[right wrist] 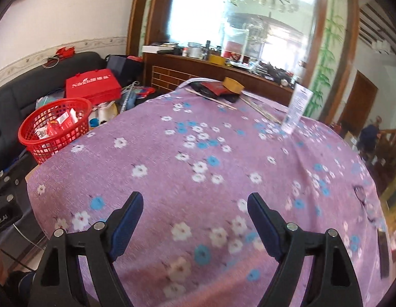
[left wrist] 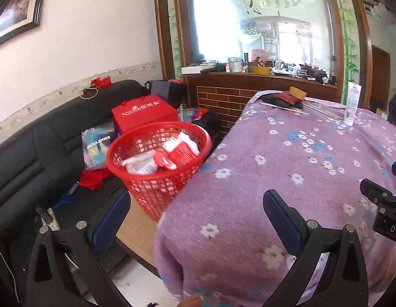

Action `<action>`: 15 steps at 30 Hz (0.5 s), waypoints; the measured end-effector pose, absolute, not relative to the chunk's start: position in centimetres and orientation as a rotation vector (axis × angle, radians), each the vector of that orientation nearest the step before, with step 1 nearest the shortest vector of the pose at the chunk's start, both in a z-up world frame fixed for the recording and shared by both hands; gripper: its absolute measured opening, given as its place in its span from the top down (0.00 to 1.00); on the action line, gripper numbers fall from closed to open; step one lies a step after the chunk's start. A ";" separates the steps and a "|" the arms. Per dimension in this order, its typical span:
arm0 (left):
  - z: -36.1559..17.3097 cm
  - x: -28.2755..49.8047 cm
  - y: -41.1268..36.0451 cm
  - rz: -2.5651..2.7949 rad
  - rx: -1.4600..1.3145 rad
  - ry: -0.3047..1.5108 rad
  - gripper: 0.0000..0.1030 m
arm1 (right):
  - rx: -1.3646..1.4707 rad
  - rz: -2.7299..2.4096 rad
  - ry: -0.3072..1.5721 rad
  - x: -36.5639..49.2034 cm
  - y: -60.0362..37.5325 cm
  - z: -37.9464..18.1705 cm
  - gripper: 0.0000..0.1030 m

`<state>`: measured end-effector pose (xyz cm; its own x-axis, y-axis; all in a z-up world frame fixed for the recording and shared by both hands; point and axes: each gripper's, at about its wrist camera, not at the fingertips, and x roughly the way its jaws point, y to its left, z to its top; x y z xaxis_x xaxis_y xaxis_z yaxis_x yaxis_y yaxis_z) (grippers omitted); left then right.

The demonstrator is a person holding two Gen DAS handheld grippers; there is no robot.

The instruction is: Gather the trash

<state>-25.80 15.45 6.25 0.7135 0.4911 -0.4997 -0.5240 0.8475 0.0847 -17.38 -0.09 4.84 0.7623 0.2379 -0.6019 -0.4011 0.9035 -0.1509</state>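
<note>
Both hand-held grippers, left (left wrist: 196,204) and right (right wrist: 195,206), gape wide and empty over the floral counter (right wrist: 223,153); the trash-filled red basket (left wrist: 159,163) stands at its left edge

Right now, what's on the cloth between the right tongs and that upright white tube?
Nothing: in the right wrist view, only bare flowered purple cloth lies between the open right tongs and the white tube.

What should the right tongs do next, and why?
Probably reach forward to the white tube standing at the far side of the floral cloth. The right tongs are open and empty, the red basket already holds wrappers, and the tube is the nearest loose item ahead.
</note>
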 end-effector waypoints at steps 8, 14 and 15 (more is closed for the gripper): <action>5.1 -25.7 12.6 0.553 0.042 0.577 0.00 | -0.264 0.278 0.608 -19.7 -3.0 4.5 0.13; 5.6 -25.6 11.9 0.535 0.032 0.555 0.00 | -0.262 0.262 0.613 -19.5 -3.7 4.6 0.13; 5.6 -25.6 11.8 0.532 0.031 0.556 0.00 | -0.263 0.259 0.611 -19.5 -3.8 4.6 0.13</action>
<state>-25.57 11.84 5.58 0.7184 0.4888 -0.4950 -0.4725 0.8651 0.1686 -19.51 -3.76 4.59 0.7890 0.1609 -0.5929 -0.3147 0.9347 -0.1652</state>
